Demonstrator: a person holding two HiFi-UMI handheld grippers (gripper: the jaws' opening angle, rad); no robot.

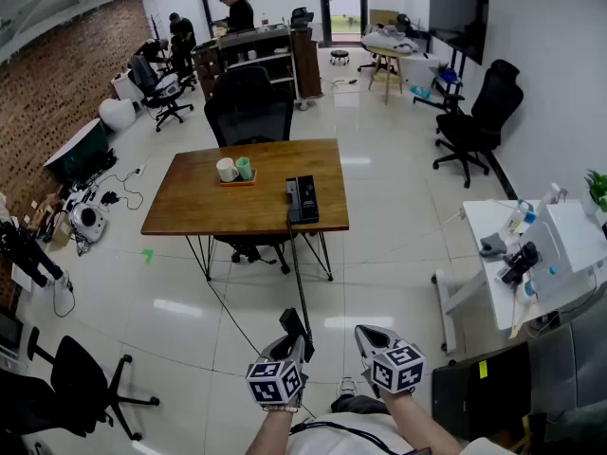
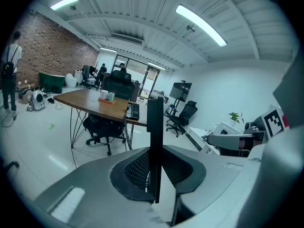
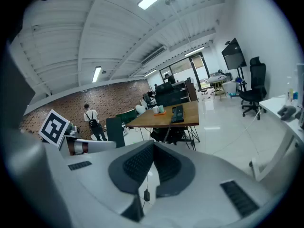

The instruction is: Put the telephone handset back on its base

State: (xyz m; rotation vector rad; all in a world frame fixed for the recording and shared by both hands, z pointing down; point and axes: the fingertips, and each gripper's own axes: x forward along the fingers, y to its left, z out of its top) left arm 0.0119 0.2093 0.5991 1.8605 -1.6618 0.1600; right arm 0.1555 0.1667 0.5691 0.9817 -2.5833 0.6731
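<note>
Wooden surface (image 1: 204,211) carries base (image 1: 303,200) | handset (image 2: 155,122) well short of base, cord (image 1: 297,273) trailing back to it, clamped edge-on in left gripper (image 1: 292,351) jaws | right gripper (image 3: 151,159) jaws closed, empty | suggest: approach base, keep cord slack, lay handset flat.

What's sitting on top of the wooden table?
An orange tray holding a white cup and a green cup, and a black telephone by the front edge. The cups cover most of the tray; their contents can't be seen.
</note>
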